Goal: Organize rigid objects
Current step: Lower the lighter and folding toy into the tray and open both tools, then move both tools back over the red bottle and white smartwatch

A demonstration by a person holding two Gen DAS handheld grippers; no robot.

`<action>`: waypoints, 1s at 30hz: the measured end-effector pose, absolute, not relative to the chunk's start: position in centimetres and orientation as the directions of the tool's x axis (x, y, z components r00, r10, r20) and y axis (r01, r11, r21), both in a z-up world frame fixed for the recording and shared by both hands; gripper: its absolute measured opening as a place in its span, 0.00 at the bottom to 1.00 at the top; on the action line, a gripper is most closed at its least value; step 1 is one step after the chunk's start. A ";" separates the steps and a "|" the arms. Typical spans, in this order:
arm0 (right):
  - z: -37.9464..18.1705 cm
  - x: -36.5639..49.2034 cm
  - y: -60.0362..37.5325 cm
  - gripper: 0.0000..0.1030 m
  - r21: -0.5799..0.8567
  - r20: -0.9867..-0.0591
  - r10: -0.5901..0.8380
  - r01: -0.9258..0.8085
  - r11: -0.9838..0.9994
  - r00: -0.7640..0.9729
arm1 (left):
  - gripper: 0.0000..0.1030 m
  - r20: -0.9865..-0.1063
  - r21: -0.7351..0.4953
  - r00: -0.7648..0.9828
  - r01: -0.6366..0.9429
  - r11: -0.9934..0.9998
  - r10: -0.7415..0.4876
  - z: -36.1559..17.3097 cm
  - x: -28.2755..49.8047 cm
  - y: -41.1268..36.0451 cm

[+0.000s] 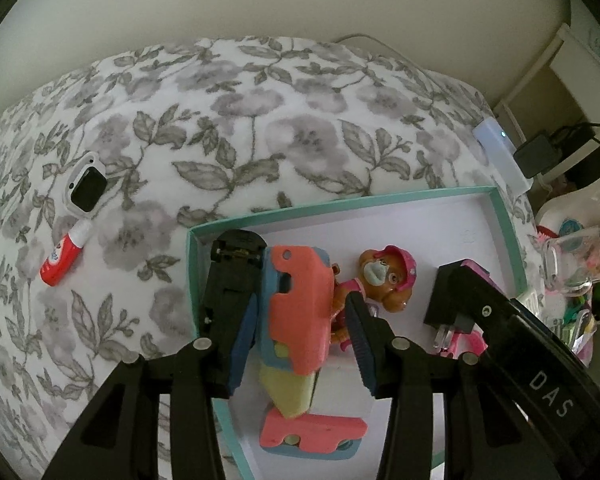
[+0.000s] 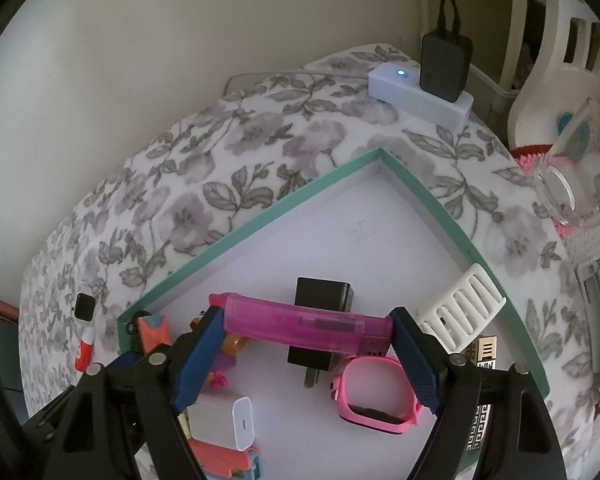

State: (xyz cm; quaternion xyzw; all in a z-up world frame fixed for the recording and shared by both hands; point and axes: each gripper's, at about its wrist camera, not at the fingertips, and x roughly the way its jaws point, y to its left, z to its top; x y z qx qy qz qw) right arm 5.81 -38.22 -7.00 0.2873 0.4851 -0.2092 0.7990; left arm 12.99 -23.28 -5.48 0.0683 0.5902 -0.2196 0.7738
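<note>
While hanging over the green box [image 2: 260, 224], gripped end to end and lying sideways in the right claw [image 2: 308, 316]: the pink lighter [image 2: 308, 322]. Looks like the put-away step, with the lighter not yet set down. Next, most likely: go down to a bare white spot on the box floor, away from the black plug [image 2: 324, 292] and the pink watch frame [image 2: 374, 392] right below, then let go gently. Could roll if dropped from high up, so better to go low first.

Right claw: tipped forward and down, reaching in from the near side of the box.

Left claw [image 1: 296, 280]: open, set around the orange and blue toy [image 1: 296, 312] near the left wall of the box, with a small gap at the right pad. Not squeezing, as far as can be seen. Just behind it, a toy dog [image 1: 384, 276].

Left out on the flowered blanket [image 1: 260, 120], well apart from the box: a white watch [image 1: 86, 188] and a little red tube [image 1: 64, 258]. Probably next to go in.
</note>
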 end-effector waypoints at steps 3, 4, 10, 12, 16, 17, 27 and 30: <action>-7.1 5.8 -38.2 0.82 0.256 -0.897 -0.055 0.617 0.744 0.438 | 0.59 -0.946 -0.131 0.217 0.422 0.897 -0.240 -5.5 13.0 -23.2; -7.1 5.8 -38.2 0.82 0.256 -0.897 -0.055 0.617 0.744 0.438 | 0.59 -0.946 -0.131 0.216 0.421 0.898 -0.240 -5.5 13.1 -23.2; -7.1 5.8 -38.2 0.83 0.252 -0.902 -0.052 0.620 0.743 0.430 | 0.59 -0.948 -0.129 0.216 0.419 0.899 -0.236 -5.5 13.1 -23.1; -7.1 5.8 -38.2 0.86 0.250 -0.901 -0.055 0.620 0.744 0.430 | 0.59 -0.947 -0.129 0.216 0.419 0.899 -0.237 -5.5 13.0 -23.1; -6.6 5.7 -38.4 0.87 0.253 -0.895 -0.063 0.619 0.744 0.441 | 0.68 -0.946 -0.122 0.229 0.406 0.906 -0.230 -5.2 13.3 -22.9; -6.6 5.7 -38.4 0.87 0.253 -0.894 -0.063 0.618 0.744 0.443 | 0.73 -0.946 -0.115 0.236 0.402 0.908 -0.224 -5.1 13.4 -22.7; -6.9 6.2 -37.7 0.99 0.212 -0.902 -0.080 0.597 0.774 0.424 | 0.93 -0.947 -0.077 0.276 0.309 0.948 -0.167 -5.3 15.2 -20.0; -7.0 6.4 -37.2 0.99 0.213 -0.903 -0.074 0.588 0.781 0.424 | 0.93 -0.945 -0.075 0.289 0.262 0.962 -0.152 -5.3 16.0 -18.7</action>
